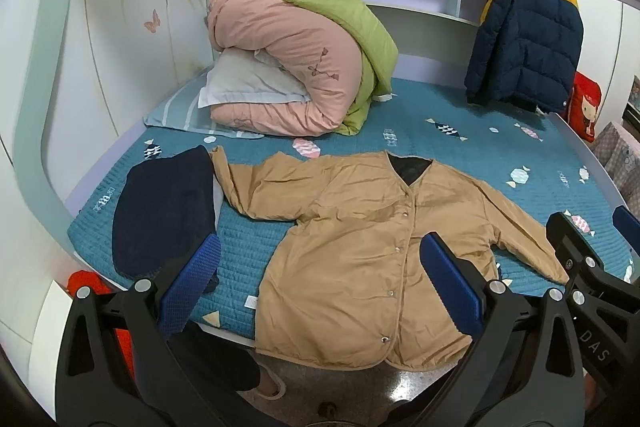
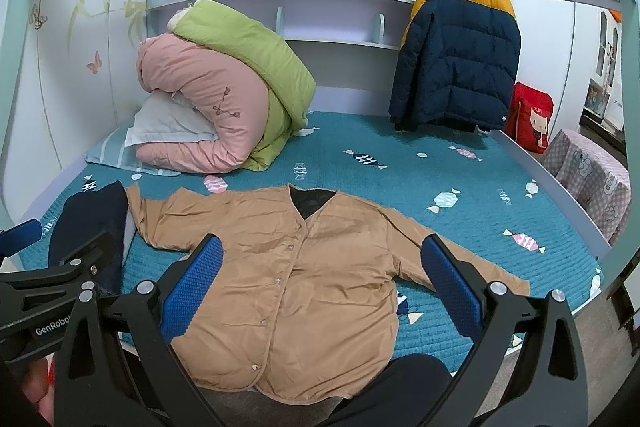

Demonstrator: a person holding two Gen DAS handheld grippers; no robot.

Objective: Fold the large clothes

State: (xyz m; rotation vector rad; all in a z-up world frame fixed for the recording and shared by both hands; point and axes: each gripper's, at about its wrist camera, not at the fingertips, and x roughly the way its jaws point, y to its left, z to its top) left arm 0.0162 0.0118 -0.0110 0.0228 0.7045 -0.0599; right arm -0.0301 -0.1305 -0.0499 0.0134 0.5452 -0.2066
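Filling most of both views, the bed with its teal quilted cover printed with candy shapes [image 1: 460, 155] carries everything else. At its head, against the shelves, a rolled pink and green duvet [image 1: 304, 59] is heaped over a pale grey pillow [image 1: 244, 83]. To the right, a navy and mustard puffer jacket [image 2: 456, 55] hangs from a rail, its hem near the cover, with a red cartoon-print cushion [image 2: 530, 117] just beside it.

Spread flat near the bed's front edge lies the tan collarless snap-front jacket [image 1: 352, 227], front side up and snapped shut, neckline towards the headboard. Both sleeves stretch outwards, and the hem hangs slightly past the mattress edge. Its left sleeve tip touches a dark navy fleecy garment [image 1: 164, 211] lying in a folded mound on the cover at the left.

Above the hem, the left gripper [image 1: 320, 287] hovers with its blue textured pads [image 1: 188, 287] spread wide apart, grasping nothing; the jacket's front shows in the gap between them. Further right, the right gripper [image 2: 324, 287] is likewise released, pads wide, poised over the jacket's lower half without touching the fabric. Each gripper's black frame shows at the edge of the other's view.
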